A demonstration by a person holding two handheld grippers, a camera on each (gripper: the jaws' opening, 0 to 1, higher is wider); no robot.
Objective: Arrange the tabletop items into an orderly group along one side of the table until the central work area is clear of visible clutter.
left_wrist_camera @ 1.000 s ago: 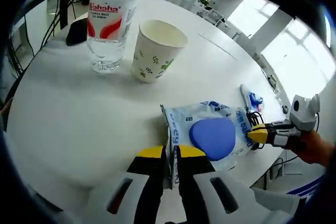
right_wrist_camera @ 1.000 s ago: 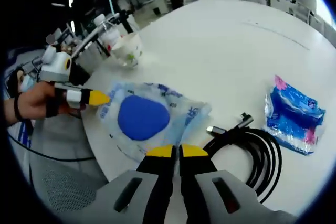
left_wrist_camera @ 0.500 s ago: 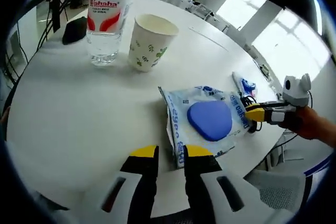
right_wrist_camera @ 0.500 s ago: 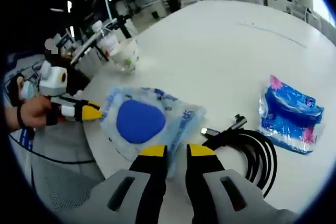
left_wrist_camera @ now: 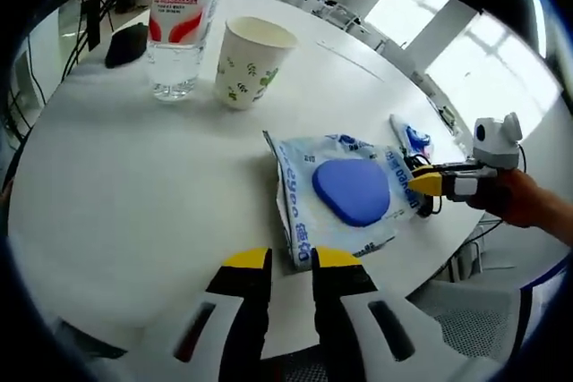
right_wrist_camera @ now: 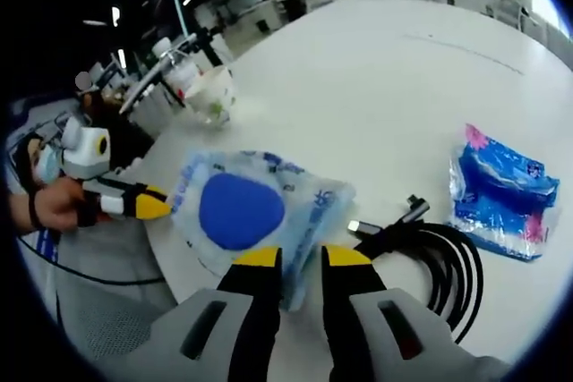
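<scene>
We find the clear packet with the blue pad [left_wrist_camera: 349, 194] lying flat near the bench [left_wrist_camera: 134, 185] edge, straight ahead at 12 o'clock of both grippers, which face it from opposite ends. The left gripper [left_wrist_camera: 285, 261] stands parted, holding nothing, its tips at the packet's near edge; the right gripper [right_wrist_camera: 294, 258] is likewise parted and empty at the opposite corner. We judge the two about equally near. Beyond the packet, at 11 o'clock in the left gripper view, the paper cup [left_wrist_camera: 249, 62] and water bottle [left_wrist_camera: 182, 29] stand upright, just beside each other. At 2 o'clock in the right gripper view lie the coiled black cable [right_wrist_camera: 434, 266] and blue tissue pack [right_wrist_camera: 501, 190], close together.
</scene>
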